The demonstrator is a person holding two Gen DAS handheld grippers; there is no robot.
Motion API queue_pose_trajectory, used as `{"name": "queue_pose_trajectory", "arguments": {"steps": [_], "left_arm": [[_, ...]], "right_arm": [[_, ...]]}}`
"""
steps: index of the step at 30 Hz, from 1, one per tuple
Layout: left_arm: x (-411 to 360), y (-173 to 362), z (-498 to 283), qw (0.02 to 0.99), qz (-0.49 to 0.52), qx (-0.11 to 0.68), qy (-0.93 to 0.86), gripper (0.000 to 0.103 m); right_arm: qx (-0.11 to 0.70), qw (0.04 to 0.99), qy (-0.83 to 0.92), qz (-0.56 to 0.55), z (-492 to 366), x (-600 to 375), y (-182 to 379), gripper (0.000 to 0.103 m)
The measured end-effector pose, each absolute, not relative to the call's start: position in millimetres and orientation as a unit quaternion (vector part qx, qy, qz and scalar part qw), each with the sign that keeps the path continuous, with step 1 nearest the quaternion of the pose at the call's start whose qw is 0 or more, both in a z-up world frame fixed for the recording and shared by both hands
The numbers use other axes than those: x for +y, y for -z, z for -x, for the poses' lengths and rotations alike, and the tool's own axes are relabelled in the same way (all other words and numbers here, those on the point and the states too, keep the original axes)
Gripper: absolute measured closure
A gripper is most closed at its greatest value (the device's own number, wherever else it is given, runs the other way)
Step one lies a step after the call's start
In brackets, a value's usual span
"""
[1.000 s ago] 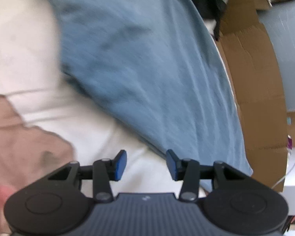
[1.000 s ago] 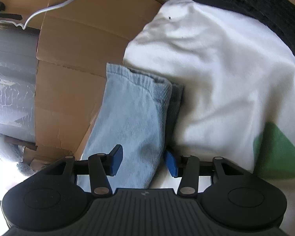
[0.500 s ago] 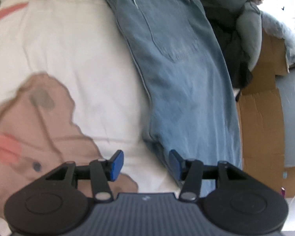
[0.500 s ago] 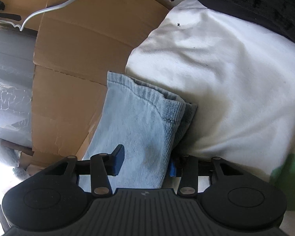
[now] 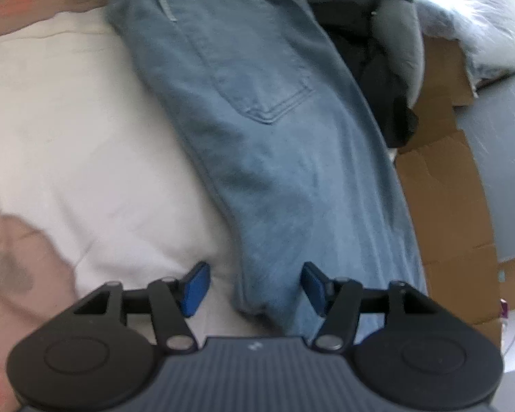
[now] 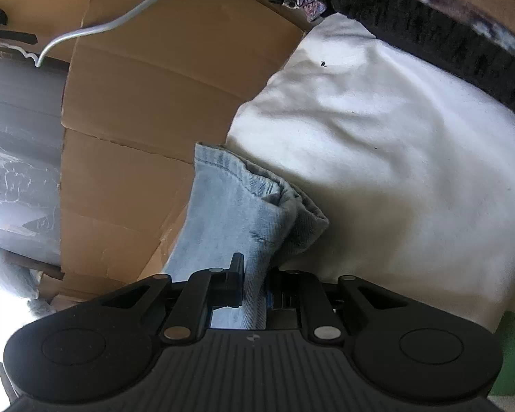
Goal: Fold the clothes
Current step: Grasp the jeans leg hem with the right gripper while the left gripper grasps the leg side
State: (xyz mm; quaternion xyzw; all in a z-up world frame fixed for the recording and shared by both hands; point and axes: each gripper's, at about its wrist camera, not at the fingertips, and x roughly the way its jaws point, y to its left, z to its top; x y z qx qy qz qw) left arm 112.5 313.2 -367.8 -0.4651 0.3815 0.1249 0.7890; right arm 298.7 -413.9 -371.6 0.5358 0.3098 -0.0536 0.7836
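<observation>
The pair of faded light-blue denim jeans [image 5: 274, 158] lies lengthwise on the white bedcover [image 5: 68, 130], back pocket up, its hem end beside the brown cardboard [image 6: 147, 110]. The right gripper [image 6: 254, 285] has its fingers clamped on the doubled hem; the left gripper [image 5: 254, 288] has its fingers spread wide, straddling the leg's edge. Denim should be heavy, limp and not slippery, best held at stitched hems or waistband; no readable label shows.

Brown cardboard [image 6: 161, 110] beside a white blanket [image 6: 395, 171]; grey wire [image 6: 120, 24] crosses cardboard

Black grippers [image 5: 254, 286], blue-padded fingers [image 5: 196, 288] — seemingly ribbed
</observation>
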Motion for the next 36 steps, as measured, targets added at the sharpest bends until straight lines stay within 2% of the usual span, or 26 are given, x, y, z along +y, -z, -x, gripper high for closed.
{"name": "queue_pose_trajectory", "arguments": {"steps": [1,3,6,11,15,17,18,19,20,24,36], "left_arm": [[315.5,368.1,-110.7,0.788,0.473,0.376,-0.117,0.033],[317.0,369.6,-111.5,0.791,0.477,0.368,-0.108,0.033],[318.9,368.5,-109.1,0.787,0.488,0.365,-0.094,0.036],[326.7,371.7,-89.5,0.763,0.54,0.345,-0.078,0.054],[325.1,373.1,-93.9,0.767,0.534,0.346,-0.08,0.054],[324.1,375.7,-100.0,0.769,0.532,0.346,-0.083,0.052],[323.7,377.0,-103.0,0.769,0.531,0.346,-0.085,0.052],[323.1,377.9,-105.7,0.77,0.529,0.347,-0.087,0.057],[322.4,377.4,-107.0,0.77,0.524,0.351,-0.092,0.078],[325.6,374.7,-105.6,0.758,0.537,0.359,-0.092,0.081],[325.6,311.1,-112.1,0.771,0.474,0.415,-0.098,0.085]], "right_arm": [[0.309,0.784,0.053,-0.536,-298.5,-412.9,372.7,0.077],[0.308,0.785,0.052,-0.536,-298.7,-410.4,374.1,0.065],[0.303,0.783,0.054,-0.541,-298.4,-408.7,376.9,0.064],[0.291,0.775,0.06,-0.558,-297.1,-410.4,383.1,0.065],[0.297,0.779,0.063,-0.549,-304.2,-409.8,385.5,0.063],[0.301,0.781,0.064,-0.544,-307.7,-409.5,386.7,0.071],[0.302,0.782,0.065,-0.542,-309.5,-409.3,387.3,0.093],[0.304,0.783,0.066,-0.539,-311.3,-409.1,387.9,0.097],[0.305,0.784,0.067,-0.537,-312.5,-408.9,387.9,0.097],[0.306,0.791,0.068,-0.526,-311.7,-407.3,375.7,0.098],[0.324,0.802,0.099,-0.491,-281.2,-389.6,297.1,0.099]]}}
